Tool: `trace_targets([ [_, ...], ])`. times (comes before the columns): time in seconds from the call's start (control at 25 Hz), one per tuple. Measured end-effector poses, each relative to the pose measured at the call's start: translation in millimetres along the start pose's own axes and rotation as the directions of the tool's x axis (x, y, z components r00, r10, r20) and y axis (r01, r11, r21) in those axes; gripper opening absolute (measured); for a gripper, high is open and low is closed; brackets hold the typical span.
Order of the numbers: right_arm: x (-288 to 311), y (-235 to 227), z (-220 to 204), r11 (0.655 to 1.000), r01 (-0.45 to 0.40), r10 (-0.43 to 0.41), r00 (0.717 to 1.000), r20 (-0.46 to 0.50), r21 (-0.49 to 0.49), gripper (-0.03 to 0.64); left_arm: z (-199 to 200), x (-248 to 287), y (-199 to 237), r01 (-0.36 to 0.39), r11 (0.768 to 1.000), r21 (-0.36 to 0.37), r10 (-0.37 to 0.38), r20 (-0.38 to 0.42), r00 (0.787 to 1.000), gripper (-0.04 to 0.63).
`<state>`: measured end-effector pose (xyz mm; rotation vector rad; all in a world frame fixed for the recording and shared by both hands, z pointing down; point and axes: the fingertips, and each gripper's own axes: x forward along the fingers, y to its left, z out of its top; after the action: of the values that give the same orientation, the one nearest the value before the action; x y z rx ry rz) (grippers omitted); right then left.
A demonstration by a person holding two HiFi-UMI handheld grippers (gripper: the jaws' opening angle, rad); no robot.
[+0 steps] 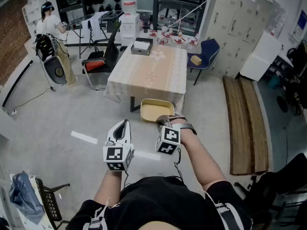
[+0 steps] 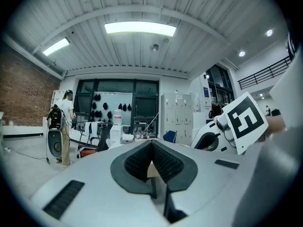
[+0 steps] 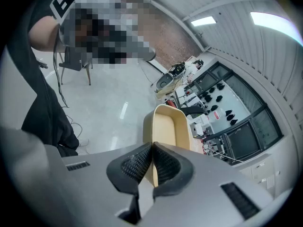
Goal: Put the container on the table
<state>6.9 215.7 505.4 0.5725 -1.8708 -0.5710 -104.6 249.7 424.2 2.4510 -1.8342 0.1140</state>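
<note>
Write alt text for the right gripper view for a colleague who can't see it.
The right gripper is shut on the near rim of a tan container, holding it above a pale grey floor. The person's dark clothing fills the left side.

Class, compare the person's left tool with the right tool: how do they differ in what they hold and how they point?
Load: the left tool is shut on nothing, while the right tool pinches the rim of the beige container. Pose: the left tool points about level; the right tool tilts down toward the floor. Shared: each carries a marker cube.
</note>
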Motion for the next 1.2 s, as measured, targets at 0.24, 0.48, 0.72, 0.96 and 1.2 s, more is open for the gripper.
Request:
trace_targets([
  [0.24,4,-13,-10,0.998,0.04,-0.039,0.999,-0.009,0.047,0.028,1,8,-3,0.002,1.0,-0.005,-0.002,0.002,1.0,0.012],
  [0.48,14,-12,-11,0.998,0.046,-0.045,0.999,-0.023,0.042,0.028,-2,12,0,0.017,1.0,-0.01,-0.017,-0.004,1.0,0.012],
  [0.72,25,-17,-3,0.997,0.054,-0.052,0.998,-0.038,0.048,0.028,-5,15,14,0.033,0.999,-0.015,-0.033,-0.005,0.999,0.012],
  [0.96,45,-31,16,0.995,0.092,-0.09,0.994,-0.06,0.042,0.028,-4,27,46,0.052,0.999,-0.009,-0.052,0.017,0.999,0.012],
  [1.2,65,-41,30,0.992,0.119,-0.114,0.991,-0.074,0.053,0.028,-4,41,67,0.078,0.997,0.015,-0.079,0.025,0.997,0.012],
])
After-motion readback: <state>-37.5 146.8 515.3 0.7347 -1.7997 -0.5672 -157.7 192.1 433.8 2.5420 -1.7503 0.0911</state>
